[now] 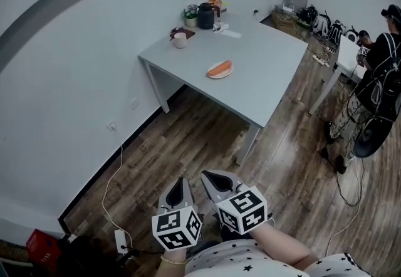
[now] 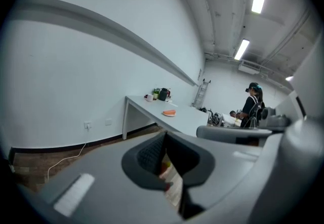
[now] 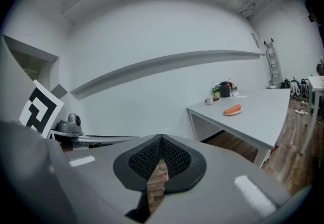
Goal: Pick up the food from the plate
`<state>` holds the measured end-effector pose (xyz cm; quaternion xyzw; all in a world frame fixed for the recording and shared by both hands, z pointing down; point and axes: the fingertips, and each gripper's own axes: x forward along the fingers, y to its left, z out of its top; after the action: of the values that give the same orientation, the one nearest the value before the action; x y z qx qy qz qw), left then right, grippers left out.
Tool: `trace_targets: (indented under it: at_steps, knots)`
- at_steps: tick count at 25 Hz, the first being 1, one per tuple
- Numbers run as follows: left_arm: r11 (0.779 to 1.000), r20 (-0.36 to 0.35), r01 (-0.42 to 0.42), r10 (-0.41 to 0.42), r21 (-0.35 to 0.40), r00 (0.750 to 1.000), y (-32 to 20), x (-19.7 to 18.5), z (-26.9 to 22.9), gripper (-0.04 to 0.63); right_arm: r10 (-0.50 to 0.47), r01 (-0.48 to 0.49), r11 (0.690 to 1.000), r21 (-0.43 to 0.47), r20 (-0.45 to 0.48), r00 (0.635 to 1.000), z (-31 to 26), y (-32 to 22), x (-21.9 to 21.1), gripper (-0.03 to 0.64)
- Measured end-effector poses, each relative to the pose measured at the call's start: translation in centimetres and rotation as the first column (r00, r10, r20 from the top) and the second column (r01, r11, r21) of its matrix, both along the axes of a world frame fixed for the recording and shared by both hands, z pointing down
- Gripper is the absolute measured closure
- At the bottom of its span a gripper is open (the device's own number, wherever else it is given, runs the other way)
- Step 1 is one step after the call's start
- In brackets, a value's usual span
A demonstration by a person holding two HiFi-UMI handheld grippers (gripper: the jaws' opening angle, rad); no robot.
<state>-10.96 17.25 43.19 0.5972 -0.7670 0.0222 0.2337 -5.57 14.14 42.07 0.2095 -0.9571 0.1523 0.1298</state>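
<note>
- We hold the left tongs (image 1: 179, 189) and the right tongs (image 1: 217, 180) side by side, low over the brown wood-plank floor (image 1: 194, 138). Each has its jaws closed together and grips nothing.
- A stretch of that floor lies between the tongs and the grey rectangular table (image 1: 269, 75).
- The orange-red elongated food (image 1: 220, 67) lies on a small pale plate (image 1: 212, 75) mid-table, well apart from both tongs.
- Behind it, near the table's far corner, stand a pale mug (image 1: 180, 40) and a dark jug (image 1: 205, 16).
- A person in dark clothes (image 1: 382, 81) stands beyond the table's right side.
</note>
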Motion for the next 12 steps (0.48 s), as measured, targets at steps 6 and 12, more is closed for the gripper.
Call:
trace_targets:
  at_steps: [6,12]
  knots:
    - [0.999,0.023,0.0,-0.001,0.039,1.0,-12.2,-1.3,-2.2,0.588,-0.002,0.002,0.998,0.055,-0.009,1.0,-1.9,-11.8,-1.0,0.621]
    - [0.999,0.036,-0.032,0.031,0.016,0.999,-19.6,-0.9,-1.0,0.588,0.038,-0.037,0.998,0.05,-0.005,0.999,-1.4,-19.2,-0.4,0.621]
